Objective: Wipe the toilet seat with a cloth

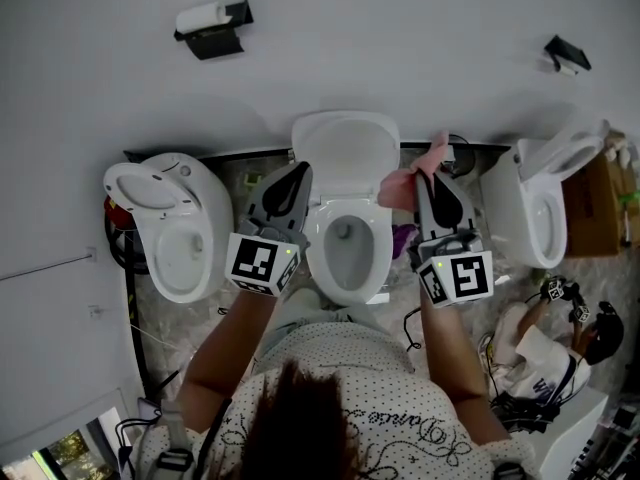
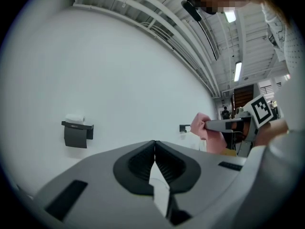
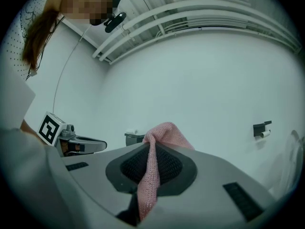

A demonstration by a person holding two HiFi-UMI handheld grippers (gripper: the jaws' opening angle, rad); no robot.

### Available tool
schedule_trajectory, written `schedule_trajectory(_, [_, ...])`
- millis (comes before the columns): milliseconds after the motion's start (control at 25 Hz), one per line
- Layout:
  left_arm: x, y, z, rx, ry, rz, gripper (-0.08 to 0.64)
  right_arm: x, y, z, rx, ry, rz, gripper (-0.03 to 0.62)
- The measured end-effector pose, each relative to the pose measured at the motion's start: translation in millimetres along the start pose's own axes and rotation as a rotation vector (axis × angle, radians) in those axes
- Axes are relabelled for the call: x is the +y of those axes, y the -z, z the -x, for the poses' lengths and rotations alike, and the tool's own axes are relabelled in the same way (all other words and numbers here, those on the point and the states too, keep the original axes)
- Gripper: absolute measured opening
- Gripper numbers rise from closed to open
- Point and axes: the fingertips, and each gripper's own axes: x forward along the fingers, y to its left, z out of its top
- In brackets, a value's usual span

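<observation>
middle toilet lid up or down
Up. The lid stands raised behind the seat, and the bowl is uncovered.

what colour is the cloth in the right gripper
Pink. The cloth shows best in the right gripper view.

toilets: middle toilet [image 1: 345, 238] between left toilet [image 1: 170, 223] and right toilet [image 1: 545, 203] | grippers: left gripper [image 1: 298, 171] at middle toilet's left side, right gripper [image 1: 426, 175] at its right | cloth [image 1: 405, 183]: in right gripper | paper holder [image 1: 212, 28]: on wall behind left toilet
</observation>
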Motion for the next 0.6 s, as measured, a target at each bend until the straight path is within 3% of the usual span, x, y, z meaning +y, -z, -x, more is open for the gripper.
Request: schedule_trajectory(600, [-8, 0, 12, 0.000, 0.019, -0.014, 0.005, 12, -4, 11, -0.009, 0.011, 0.017, 0.049])
